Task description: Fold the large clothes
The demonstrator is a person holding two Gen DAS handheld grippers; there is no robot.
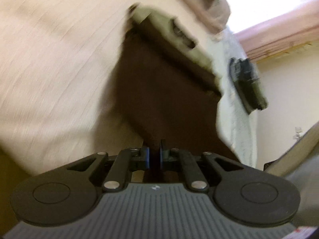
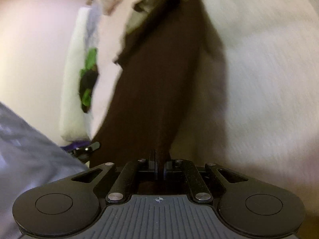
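Note:
A dark brown garment stretches away from my left gripper, which is shut on a fold of it. Pale pocket lining shows at the garment's far end. In the right wrist view the same brown cloth runs up from my right gripper, also shut on a pinched edge of it. Both views are blurred by motion. A black shape against a white fleecy sleeve sits beside the garment's right corner. The right view shows a green and black shape on a white sleeve.
A cream sheet lies under the garment and fills the right side of the right view. A tan cloth lies at the far end. A pale wall with pink trim stands behind. Grey-lilac fabric fills the lower left.

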